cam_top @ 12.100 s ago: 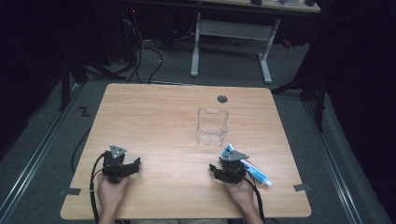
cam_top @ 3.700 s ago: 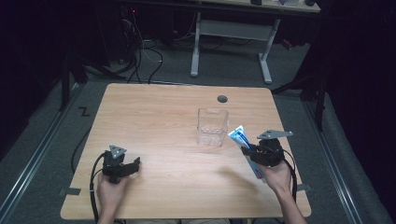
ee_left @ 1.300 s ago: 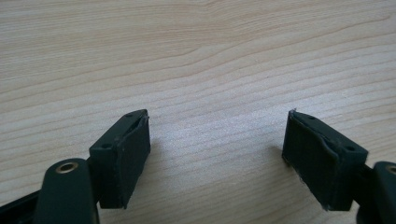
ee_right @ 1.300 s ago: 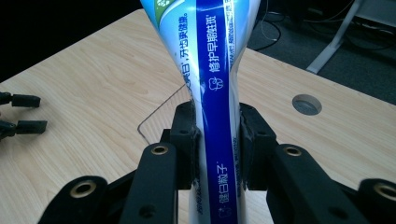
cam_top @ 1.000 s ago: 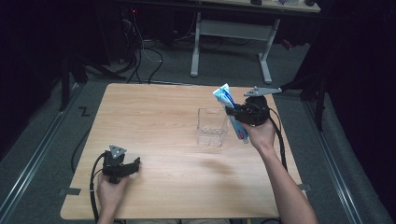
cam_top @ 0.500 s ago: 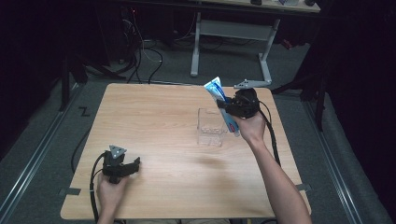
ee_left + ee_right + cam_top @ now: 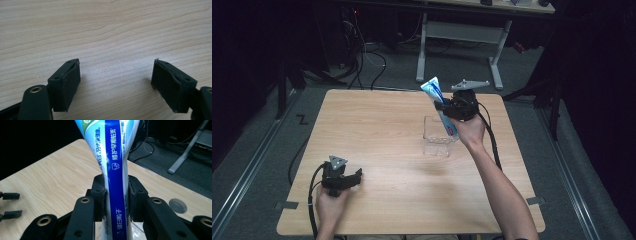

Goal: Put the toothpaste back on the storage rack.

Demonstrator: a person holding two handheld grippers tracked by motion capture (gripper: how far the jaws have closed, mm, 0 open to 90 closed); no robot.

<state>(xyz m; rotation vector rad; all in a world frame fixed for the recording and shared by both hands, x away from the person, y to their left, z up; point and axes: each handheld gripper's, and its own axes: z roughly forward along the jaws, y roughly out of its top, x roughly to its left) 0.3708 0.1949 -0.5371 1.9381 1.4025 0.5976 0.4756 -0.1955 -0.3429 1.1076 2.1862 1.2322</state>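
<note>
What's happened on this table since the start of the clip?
The right gripper picked the toothpaste tube up from the near right of the table and carried it to above the clear container. The left gripper stayed put, open.

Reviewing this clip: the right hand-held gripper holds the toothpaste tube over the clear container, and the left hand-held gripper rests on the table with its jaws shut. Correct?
Not quite. The left hand-held gripper does rest on the table, but its jaws stand wide open with nothing between them, as the left gripper view shows. The rest holds: the right hand-held gripper grips the toothpaste tube above the clear container.
</note>
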